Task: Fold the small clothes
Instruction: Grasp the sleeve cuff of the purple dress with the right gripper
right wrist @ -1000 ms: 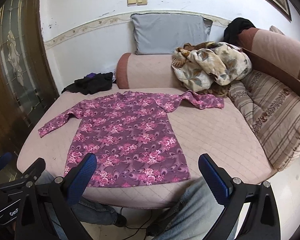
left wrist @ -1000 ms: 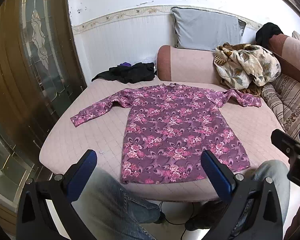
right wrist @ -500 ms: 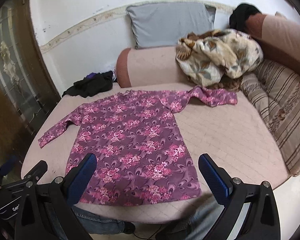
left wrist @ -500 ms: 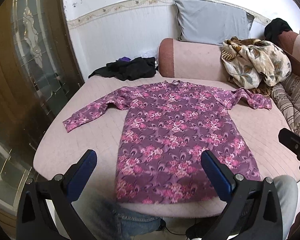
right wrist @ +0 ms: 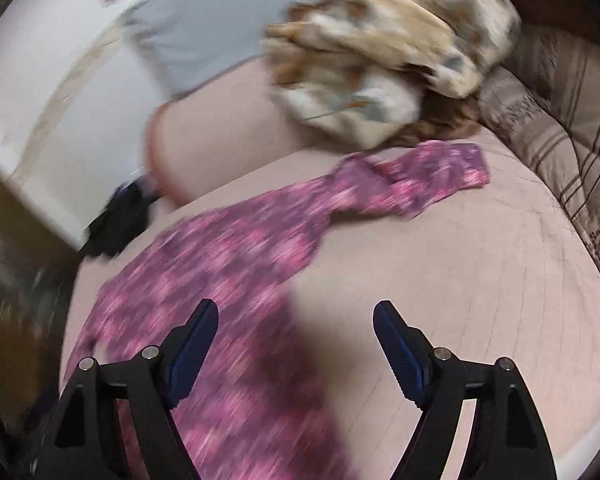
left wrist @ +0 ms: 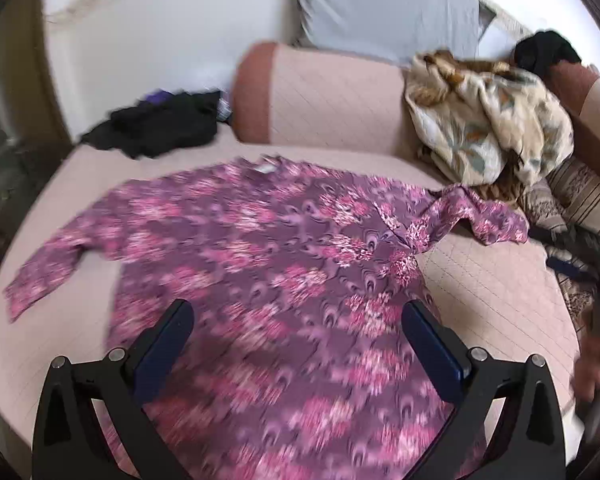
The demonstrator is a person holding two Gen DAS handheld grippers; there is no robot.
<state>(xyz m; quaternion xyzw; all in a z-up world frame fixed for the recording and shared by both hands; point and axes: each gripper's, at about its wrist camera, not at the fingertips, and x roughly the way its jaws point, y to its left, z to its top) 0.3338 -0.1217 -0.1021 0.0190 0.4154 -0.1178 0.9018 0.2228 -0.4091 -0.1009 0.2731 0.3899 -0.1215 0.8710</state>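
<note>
A purple and pink floral long-sleeved top (left wrist: 260, 264) lies spread flat on the pink quilted sofa seat (left wrist: 500, 280), both sleeves out to the sides. My left gripper (left wrist: 296, 340) is open and empty, low over the middle of the top. My right gripper (right wrist: 296, 340) is open and empty over the top's right edge (right wrist: 236, 280), with the right sleeve (right wrist: 428, 180) ahead of it. Both views are blurred by motion.
A crumpled beige floral blanket (left wrist: 488, 128) sits at the back right, dark clothes (left wrist: 160, 124) at the back left. A pink bolster (left wrist: 320, 96) and a grey pillow (left wrist: 384, 8) stand against the wall. A striped cushion (right wrist: 560, 120) lines the right side.
Both grippers have moved forward and down, from in front of the sofa edge to over the top. The right one has swung toward the right sleeve. The top has not moved.
</note>
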